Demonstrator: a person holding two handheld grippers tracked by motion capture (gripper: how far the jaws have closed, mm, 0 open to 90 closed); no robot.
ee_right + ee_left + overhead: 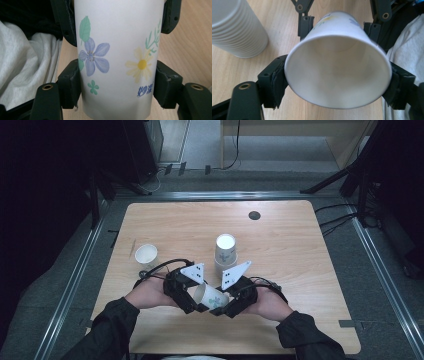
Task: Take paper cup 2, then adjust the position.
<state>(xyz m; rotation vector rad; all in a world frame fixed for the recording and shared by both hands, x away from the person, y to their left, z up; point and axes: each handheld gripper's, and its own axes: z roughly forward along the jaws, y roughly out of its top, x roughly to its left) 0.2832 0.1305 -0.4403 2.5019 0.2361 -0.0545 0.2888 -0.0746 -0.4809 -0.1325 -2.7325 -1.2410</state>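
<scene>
i have one flowered paper cup [210,296] lying on its side in the air just above the near edge of the bench [280,245], caught between both tools. it looks like a handover, or the pulling of one cup free, mid-way. the right gripper [220,310] has its jaws part closed around the cup's lower body, pads touching both flanks. the left gripper [192,305] sits at the rim end, jaws spread about halfway; its pads lie against the mouth, though from my seat i can't be sure they press. next i'd settle which side keeps it, then carry it toward the stack of cups [225,251] behind. a single cup [146,255] stands off to the left.
</scene>
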